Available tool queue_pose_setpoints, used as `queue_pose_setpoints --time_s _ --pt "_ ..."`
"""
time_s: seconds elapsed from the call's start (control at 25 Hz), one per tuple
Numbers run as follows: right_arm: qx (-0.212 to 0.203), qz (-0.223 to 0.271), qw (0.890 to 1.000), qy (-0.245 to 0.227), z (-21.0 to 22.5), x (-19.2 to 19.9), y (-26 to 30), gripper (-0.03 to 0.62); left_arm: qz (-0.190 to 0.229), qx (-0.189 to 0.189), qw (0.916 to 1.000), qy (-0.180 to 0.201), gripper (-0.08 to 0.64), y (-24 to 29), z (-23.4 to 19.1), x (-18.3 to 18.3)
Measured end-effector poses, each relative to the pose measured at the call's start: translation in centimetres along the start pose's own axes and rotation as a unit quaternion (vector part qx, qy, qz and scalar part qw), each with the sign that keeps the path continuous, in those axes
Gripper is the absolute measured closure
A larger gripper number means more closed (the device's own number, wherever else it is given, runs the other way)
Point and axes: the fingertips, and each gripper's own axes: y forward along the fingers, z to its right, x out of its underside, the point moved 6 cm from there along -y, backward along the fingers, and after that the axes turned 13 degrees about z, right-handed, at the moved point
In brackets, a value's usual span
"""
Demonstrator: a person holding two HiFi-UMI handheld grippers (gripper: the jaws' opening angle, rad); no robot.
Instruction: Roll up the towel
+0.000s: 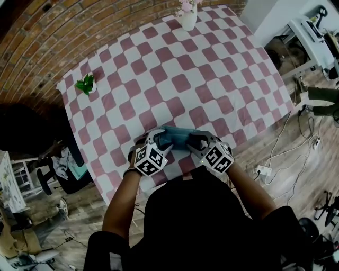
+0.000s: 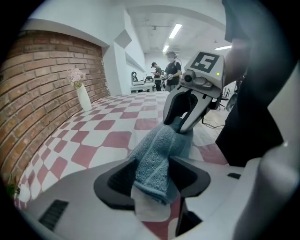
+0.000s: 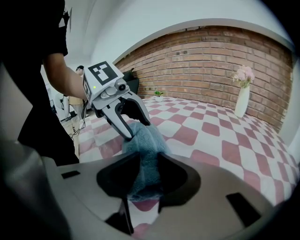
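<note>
A blue towel (image 1: pixel 177 137), bunched into a short roll, lies near the front edge of the checkered table (image 1: pixel 175 79). My left gripper (image 1: pixel 163 142) is shut on its left end and my right gripper (image 1: pixel 192 143) is shut on its right end. In the left gripper view the towel (image 2: pixel 159 145) fills the gap between the dark pads (image 2: pixel 123 178), and the right gripper (image 2: pixel 185 115) pinches the far end. In the right gripper view the towel (image 3: pixel 145 140) sits squeezed between the pads (image 3: pixel 171 176), with the left gripper (image 3: pixel 125 119) clamped on the other end.
A white vase with pink flowers (image 1: pixel 189 16) stands at the table's far edge, and a small green plant (image 1: pixel 86 83) at the left. A brick wall (image 1: pixel 63 37) runs behind. Cables and equipment (image 1: pixel 312 37) lie on the floor to the right.
</note>
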Motion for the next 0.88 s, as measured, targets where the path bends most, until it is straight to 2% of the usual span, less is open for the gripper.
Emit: queue_pose_setpoints --time_s 0.16,0.24,0.28,0.4,0.52,0.6,0.76,0.88 --pt "-0.003 0.024 1.000 -0.006 -0.4 -0.8 -1.3 0.431 0.035 -0.035 0.9982 -0.033 0.295 -1.5 -0.1 -0.8" --pt "-0.018 0.032 0.999 -0.013 -0.9 -1.4 -1.6 0.342 0.048 -0.045 0.9967 -0.048 0.260 -2.2 -0.3 -1.1" --pt "-0.024 0.033 0.999 -0.018 -1.2 -1.6 -1.7 0.322 0.055 -0.048 0.9957 -0.057 0.241 -2.4 -0.3 -1.2" --pt "-0.027 0.044 0.998 -0.026 -1.7 -1.7 -2.0 0.307 0.080 -0.058 0.9915 -0.084 0.233 -3.2 0.0 -1.3" --pt "-0.021 0.087 0.996 -0.020 -1.7 -2.7 -2.2 0.304 0.108 -0.067 0.9838 -0.127 0.232 -3.6 0.3 -1.0" --pt "-0.021 0.093 0.995 -0.026 -1.8 -3.0 -2.3 0.304 0.112 -0.068 0.9808 -0.144 0.232 -3.6 0.5 -0.7" --pt "-0.023 0.066 0.996 -0.048 -2.1 -2.4 -2.5 0.304 0.104 -0.080 0.9805 -0.146 0.232 -3.2 0.9 -0.2" --pt "-0.009 0.076 0.996 -0.049 -2.0 -3.0 -3.0 0.304 0.121 -0.101 0.9767 -0.146 0.232 -4.0 0.4 -0.7"
